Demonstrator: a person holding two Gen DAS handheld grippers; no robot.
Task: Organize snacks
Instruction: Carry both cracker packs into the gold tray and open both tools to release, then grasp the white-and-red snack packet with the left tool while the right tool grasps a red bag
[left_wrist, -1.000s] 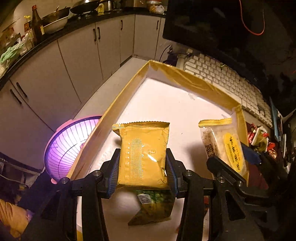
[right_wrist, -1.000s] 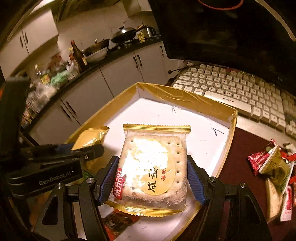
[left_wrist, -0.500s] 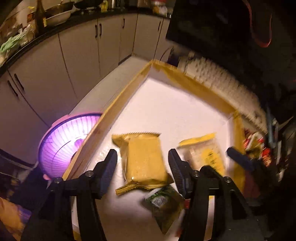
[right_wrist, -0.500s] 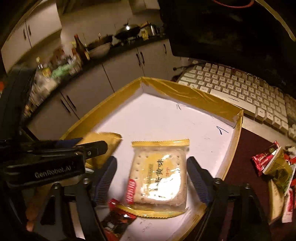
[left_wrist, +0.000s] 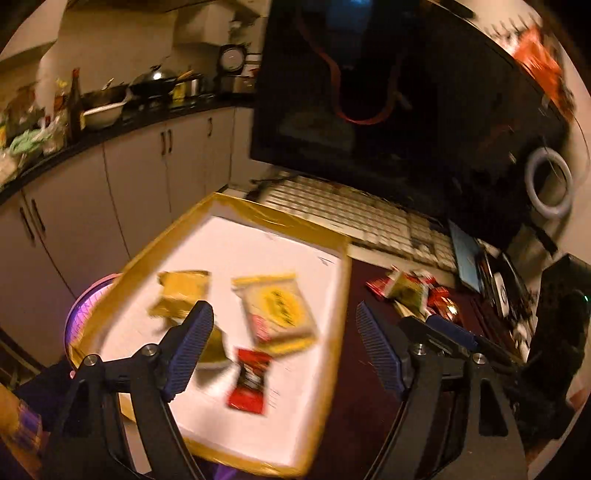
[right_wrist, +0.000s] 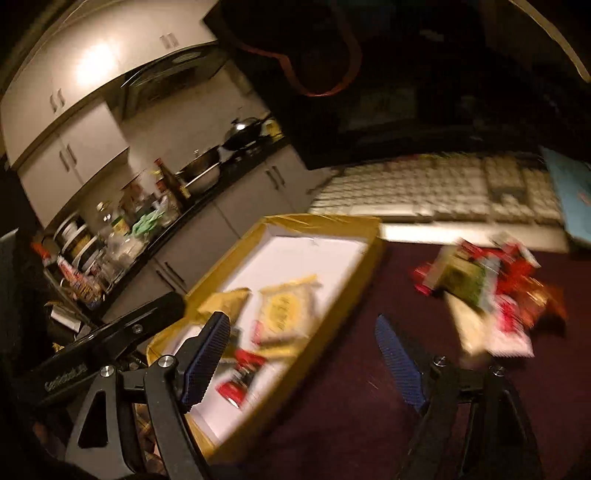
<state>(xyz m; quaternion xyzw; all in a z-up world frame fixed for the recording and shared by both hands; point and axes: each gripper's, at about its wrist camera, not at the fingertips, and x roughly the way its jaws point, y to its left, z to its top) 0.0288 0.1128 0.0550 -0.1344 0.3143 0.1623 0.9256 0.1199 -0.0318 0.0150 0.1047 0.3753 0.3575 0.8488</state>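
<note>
A shallow gold-rimmed box (left_wrist: 332, 317) with a white floor holds a gold packet (left_wrist: 181, 291), a cracker packet (left_wrist: 277, 310), a red packet (left_wrist: 249, 384) and a partly hidden greenish packet. The box (right_wrist: 332, 314) also shows in the right wrist view with the cracker packet (right_wrist: 284, 314) and red packet (right_wrist: 240, 380). My left gripper (left_wrist: 284, 354) is open and empty, above the box's near right part. My right gripper (right_wrist: 303, 365) is open and empty over the box's right rim. A pile of loose snack packets (right_wrist: 487, 295) lies on the dark mat, which also shows in the left wrist view (left_wrist: 410, 295).
A white keyboard (left_wrist: 354, 221) and a dark monitor (left_wrist: 388, 92) stand behind the box. A purple basket (left_wrist: 79, 314) sits left of the box, below the table edge. Kitchen cabinets and a cluttered counter (right_wrist: 147, 221) lie beyond. Both views are motion-blurred.
Both grippers opened and let go of the gold packet and the cracker packet, which now lie in the box. Both grippers pulled back and swung right toward the loose snack pile.
</note>
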